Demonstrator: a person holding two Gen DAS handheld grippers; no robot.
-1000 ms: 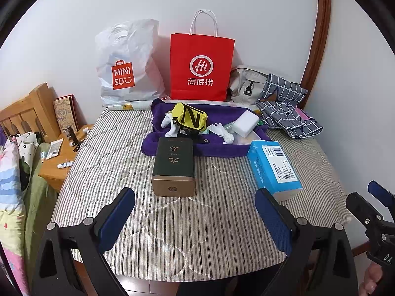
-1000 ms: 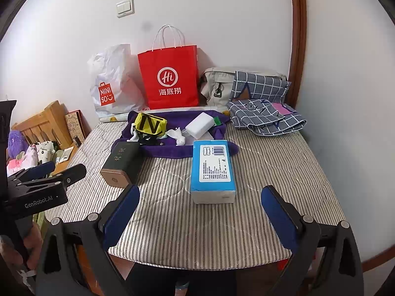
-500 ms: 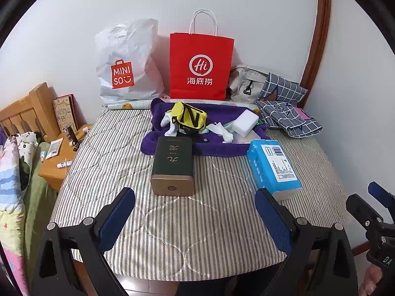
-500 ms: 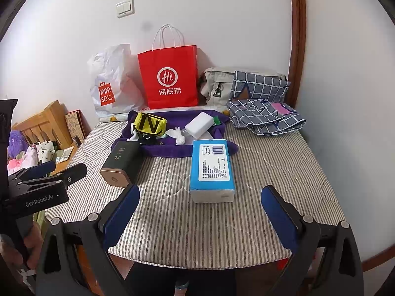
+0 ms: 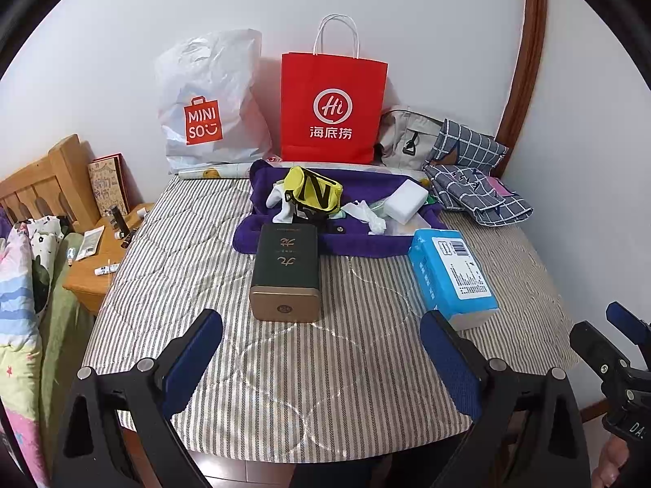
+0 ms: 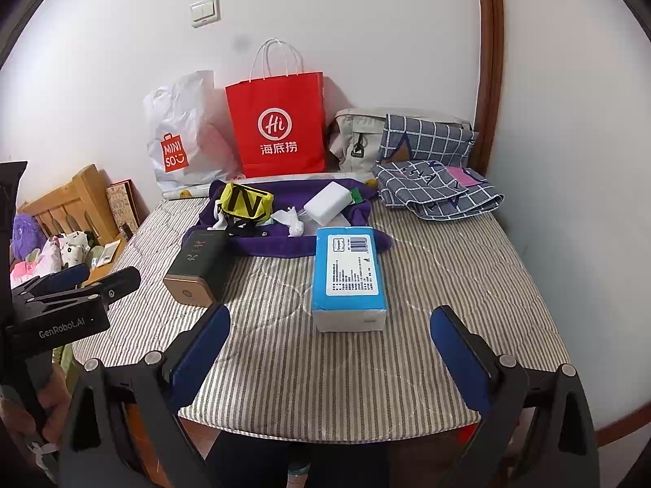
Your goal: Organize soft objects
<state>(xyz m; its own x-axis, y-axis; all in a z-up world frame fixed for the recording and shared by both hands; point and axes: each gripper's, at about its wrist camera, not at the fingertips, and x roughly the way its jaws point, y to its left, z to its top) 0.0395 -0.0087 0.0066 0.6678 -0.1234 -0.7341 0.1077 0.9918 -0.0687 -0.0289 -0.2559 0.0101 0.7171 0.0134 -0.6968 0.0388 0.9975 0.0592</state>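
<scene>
A blue tissue pack (image 6: 348,280) (image 5: 451,276) lies on the striped bed cover, straight ahead of my open right gripper (image 6: 329,358). A dark green box (image 5: 285,272) (image 6: 197,268) with a gold end lies ahead of my open left gripper (image 5: 321,360). Behind them a purple towel (image 5: 285,240) (image 6: 280,242) carries a yellow pouch (image 5: 313,193) (image 6: 244,201), white socks (image 5: 280,203), a crumpled white piece (image 5: 366,215) and a white sponge block (image 5: 407,203) (image 6: 327,203). Both grippers hover at the near edge, holding nothing.
A red paper bag (image 5: 331,110) and a white plastic bag (image 5: 211,105) stand against the wall, with a grey bag (image 6: 354,138) and plaid cloths (image 6: 435,187) at the back right. A wooden nightstand (image 5: 97,260) and bedding sit to the left.
Both grippers have shifted very slightly; the objects on the bed cover have not moved.
</scene>
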